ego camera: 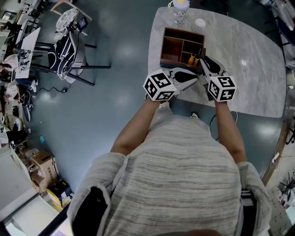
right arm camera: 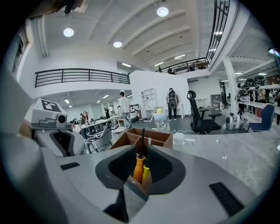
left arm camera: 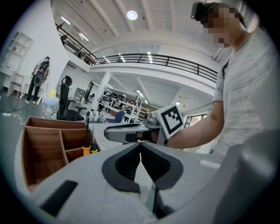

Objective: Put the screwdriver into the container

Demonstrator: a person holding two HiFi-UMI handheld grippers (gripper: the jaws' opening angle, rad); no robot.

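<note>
A wooden container [ego camera: 175,46] with compartments stands on the marble table [ego camera: 244,64]. Two screwdrivers stand upright in its near right compartment, one with an orange handle [ego camera: 191,59] and one with a yellow handle [ego camera: 197,60]. My right gripper [ego camera: 203,59] sits just beside them, open. In the right gripper view the orange handle [right arm camera: 139,168] and the yellow handle [right arm camera: 145,173] show in the gap of the right gripper [right arm camera: 141,151], untouched by the pads. My left gripper [ego camera: 196,79] hovers near the container's front edge, shut and empty [left arm camera: 140,144].
A white bottle [ego camera: 180,9] and a small white lid [ego camera: 200,23] stand on the table behind the container. The table's left edge runs close to the container. An office chair [ego camera: 69,41] and cardboard boxes [ego camera: 44,170] are on the floor at left.
</note>
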